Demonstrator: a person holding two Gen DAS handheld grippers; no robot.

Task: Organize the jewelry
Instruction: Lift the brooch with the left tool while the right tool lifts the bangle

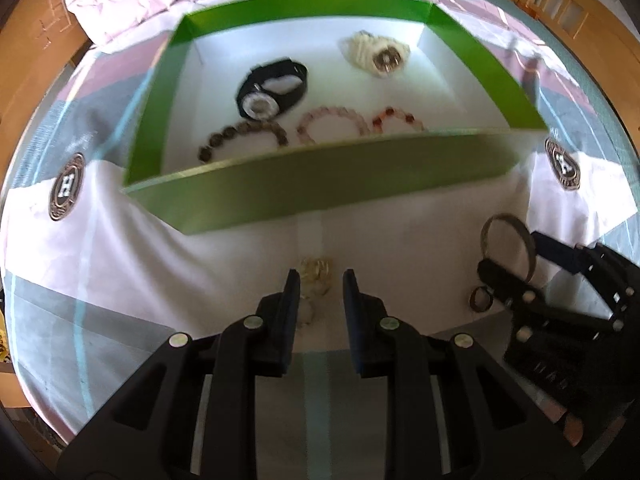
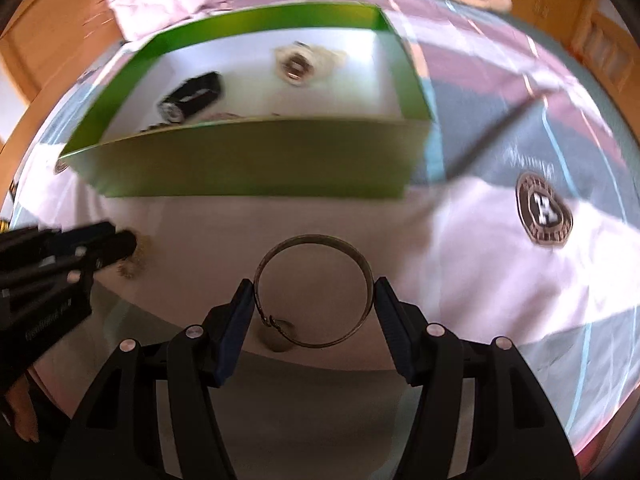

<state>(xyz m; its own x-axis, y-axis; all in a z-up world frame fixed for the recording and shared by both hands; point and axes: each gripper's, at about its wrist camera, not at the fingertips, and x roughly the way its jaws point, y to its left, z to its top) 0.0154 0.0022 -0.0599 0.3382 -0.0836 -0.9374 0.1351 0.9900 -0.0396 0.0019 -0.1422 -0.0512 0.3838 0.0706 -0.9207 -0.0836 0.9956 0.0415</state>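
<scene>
Green box [image 1: 320, 188] with watches, seemingly bead bracelets.

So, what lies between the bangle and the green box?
Only bare white sheet lies between the bangle and the green box; the right wrist view shows that stretch.

Watches [image 1: 272, 88], bracelets [image 1: 332, 124] in box [image 1: 320, 184]; bangle [image 2: 314, 290] before box.

green box [image 1: 320, 184] wall seemingly blocks forward passage.
</scene>
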